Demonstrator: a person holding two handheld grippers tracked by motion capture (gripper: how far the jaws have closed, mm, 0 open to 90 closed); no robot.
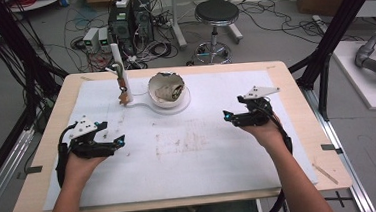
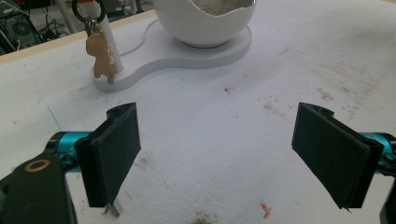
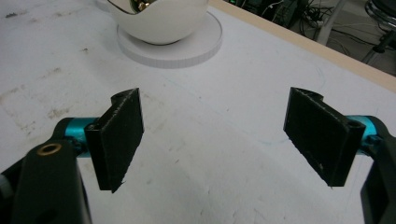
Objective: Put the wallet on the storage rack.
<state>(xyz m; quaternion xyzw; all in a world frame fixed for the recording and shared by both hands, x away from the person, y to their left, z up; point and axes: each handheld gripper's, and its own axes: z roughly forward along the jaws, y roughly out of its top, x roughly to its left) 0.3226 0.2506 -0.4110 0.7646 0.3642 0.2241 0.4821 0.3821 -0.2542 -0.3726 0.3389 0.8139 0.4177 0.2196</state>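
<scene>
Both tools, left tool [image 1: 114,139] and right tool [image 1: 230,116], are gaping empty, pointing toward the upright egg-shaped bowl [image 1: 167,90] on the stained white tabletop [image 1: 219,154]; cables are littering the floor [image 1: 281,29].

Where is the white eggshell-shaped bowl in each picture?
High view: the white eggshell-shaped bowl sits at the far middle of the table, on a round white base.
Left gripper view: top middle, cut off by the top edge.
Right gripper view: top, left of middle.
Shared landmark: that round white base under it.
</scene>
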